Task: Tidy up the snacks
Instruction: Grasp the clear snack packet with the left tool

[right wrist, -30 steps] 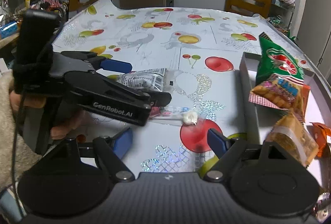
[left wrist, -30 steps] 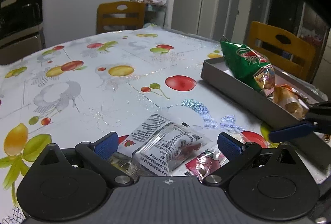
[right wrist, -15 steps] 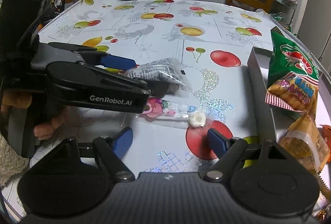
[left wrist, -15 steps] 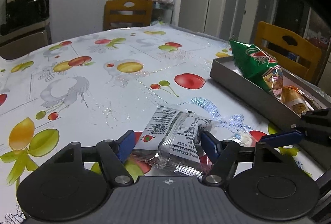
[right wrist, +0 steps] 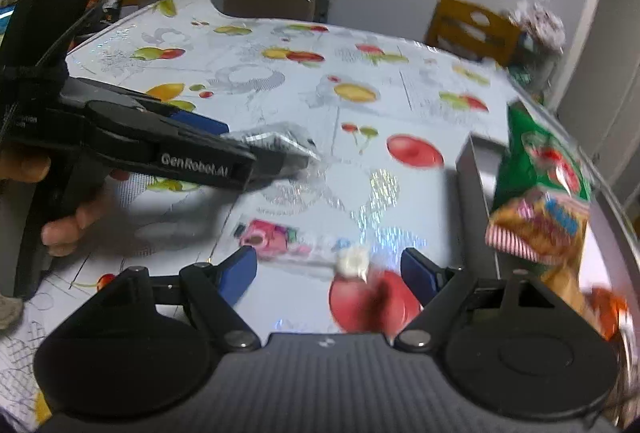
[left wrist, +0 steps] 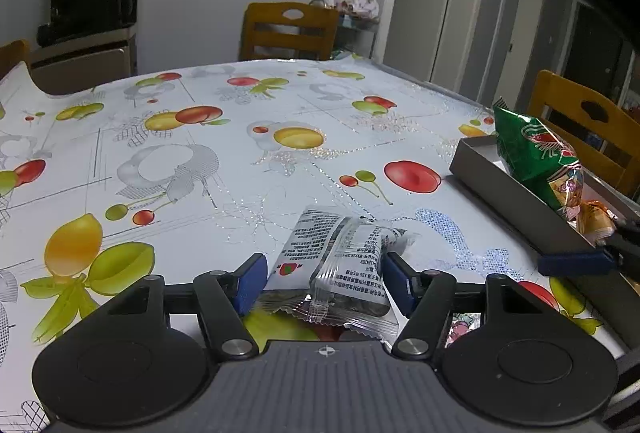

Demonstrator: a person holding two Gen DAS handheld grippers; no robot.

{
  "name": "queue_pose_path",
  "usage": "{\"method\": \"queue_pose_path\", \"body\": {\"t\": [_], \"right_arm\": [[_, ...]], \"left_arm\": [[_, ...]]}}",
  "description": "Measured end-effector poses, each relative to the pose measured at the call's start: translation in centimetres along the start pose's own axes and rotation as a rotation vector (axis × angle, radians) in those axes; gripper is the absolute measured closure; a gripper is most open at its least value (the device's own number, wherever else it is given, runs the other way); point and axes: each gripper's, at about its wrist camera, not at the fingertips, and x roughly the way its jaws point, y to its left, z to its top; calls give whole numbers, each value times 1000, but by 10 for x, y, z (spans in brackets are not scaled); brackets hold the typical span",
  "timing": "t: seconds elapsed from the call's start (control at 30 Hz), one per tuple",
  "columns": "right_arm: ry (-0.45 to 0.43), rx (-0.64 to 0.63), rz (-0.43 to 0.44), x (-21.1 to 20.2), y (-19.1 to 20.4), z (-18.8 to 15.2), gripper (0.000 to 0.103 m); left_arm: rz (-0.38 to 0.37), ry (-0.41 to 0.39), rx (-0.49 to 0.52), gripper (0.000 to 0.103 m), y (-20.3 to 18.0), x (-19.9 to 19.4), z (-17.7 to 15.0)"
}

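A clear snack packet with black print (left wrist: 340, 261) sits between the blue pads of my left gripper (left wrist: 324, 281), whose jaws are closing and press on both its sides. The right wrist view shows that packet (right wrist: 280, 143) held off the fruit-print table. My right gripper (right wrist: 328, 269) is open just above a pink candy packet (right wrist: 272, 237) that lies flat, with a white piece (right wrist: 352, 261) at its end. One right fingertip (left wrist: 572, 265) shows beside the grey box (left wrist: 520, 205).
The grey box (right wrist: 476, 185) on the right holds a green bag (right wrist: 540, 157), an orange-and-pink snack bag (right wrist: 540, 229) and smaller orange packs. Wooden chairs (left wrist: 292, 29) stand at the far and right table edges. A hand (right wrist: 60, 233) grips the left tool.
The left jaws narrowed from wide open onto the printed packet and raised it off the cloth. The right gripper drifted slightly forward and down toward the pink candy, its jaws unchanged.
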Motion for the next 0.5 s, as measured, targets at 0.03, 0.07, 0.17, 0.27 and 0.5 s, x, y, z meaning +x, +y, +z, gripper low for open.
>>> {"method": "queue_pose_path", "body": {"t": [0.03, 0.07, 0.17, 0.27, 0.5], "right_arm": [[-4, -20, 6, 2, 1, 2, 23], [-2, -47, 16, 4, 2, 3, 23], [8, -115, 38, 12, 9, 7, 23], [17, -111, 74, 16, 9, 12, 23], [77, -87, 146, 10, 8, 12, 23]], "left_arm": [[-1, 0, -1, 40, 0, 0, 0], [-2, 0, -2, 40, 0, 0, 0], [-4, 1, -4, 40, 1, 0, 0], [-5, 2, -3, 40, 1, 0, 0], [-5, 3, -1, 40, 1, 0, -1]]}}
